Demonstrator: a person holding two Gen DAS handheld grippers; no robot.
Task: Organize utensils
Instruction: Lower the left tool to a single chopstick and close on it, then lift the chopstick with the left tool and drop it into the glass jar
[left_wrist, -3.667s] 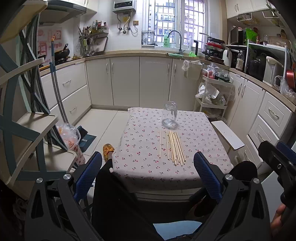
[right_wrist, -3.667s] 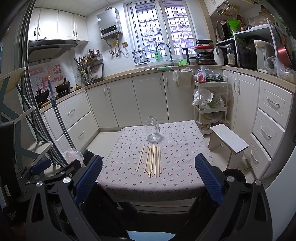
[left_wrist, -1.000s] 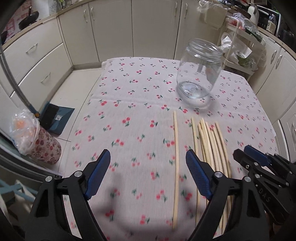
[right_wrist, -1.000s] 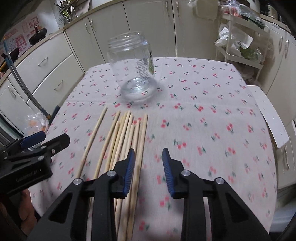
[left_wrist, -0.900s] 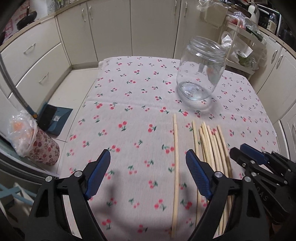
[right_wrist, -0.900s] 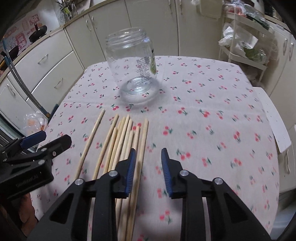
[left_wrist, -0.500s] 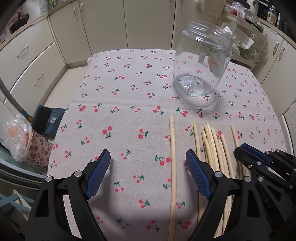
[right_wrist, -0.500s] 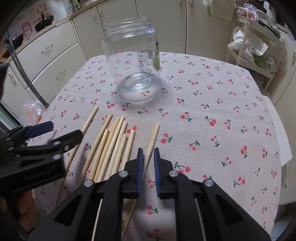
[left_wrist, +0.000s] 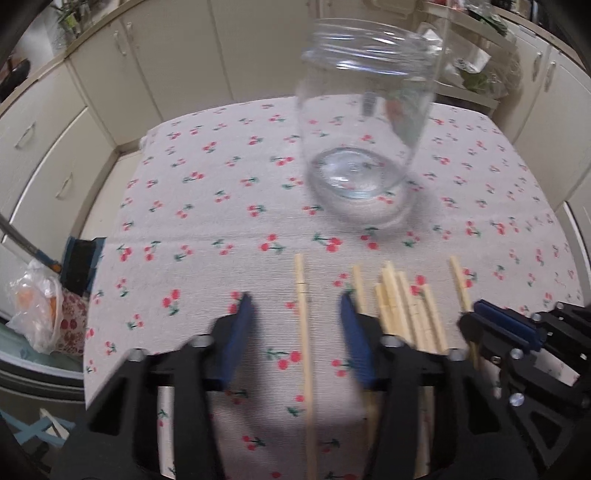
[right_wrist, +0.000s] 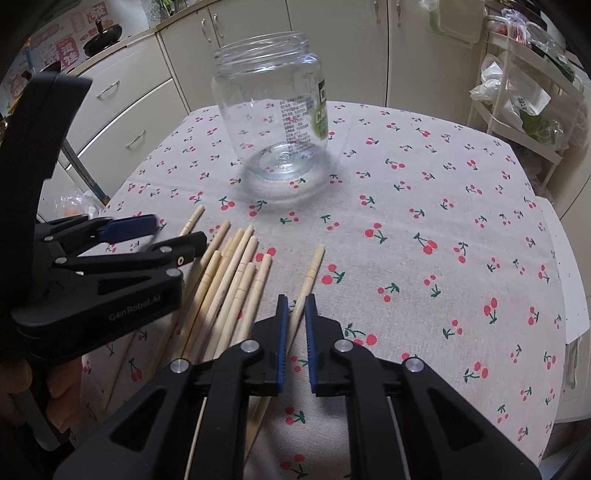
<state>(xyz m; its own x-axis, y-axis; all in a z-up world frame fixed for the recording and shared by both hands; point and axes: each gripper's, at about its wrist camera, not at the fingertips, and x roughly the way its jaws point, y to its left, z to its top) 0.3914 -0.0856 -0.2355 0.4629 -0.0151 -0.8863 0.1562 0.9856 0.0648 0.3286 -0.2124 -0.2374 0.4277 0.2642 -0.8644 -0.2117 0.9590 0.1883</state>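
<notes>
A clear glass jar (left_wrist: 362, 147) (right_wrist: 273, 122) stands upright on the cherry-print tablecloth (left_wrist: 207, 206) (right_wrist: 443, 206). In front of it lie several wooden chopsticks (left_wrist: 406, 306) (right_wrist: 229, 280) side by side. My left gripper (left_wrist: 297, 325) (right_wrist: 177, 230) straddles a lone chopstick (left_wrist: 301, 280) at the left of the row. Its jaws are closing, and a gap shows on both sides of the stick. My right gripper (right_wrist: 295, 328) (left_wrist: 469, 317) is shut on the rightmost chopstick (right_wrist: 313, 266), which lies apart from the bundle.
Cream kitchen cabinets (left_wrist: 155, 66) ring the table. A plastic bag (left_wrist: 37, 306) and a dustpan (left_wrist: 79, 266) sit on the floor to the left. At the right stand a wire shelf trolley (right_wrist: 524, 92) and a white stool (right_wrist: 572, 295).
The left gripper came lower and closer to the table and its jaws narrowed round the lone chopstick. The right gripper's jaws closed on the rightmost chopstick.
</notes>
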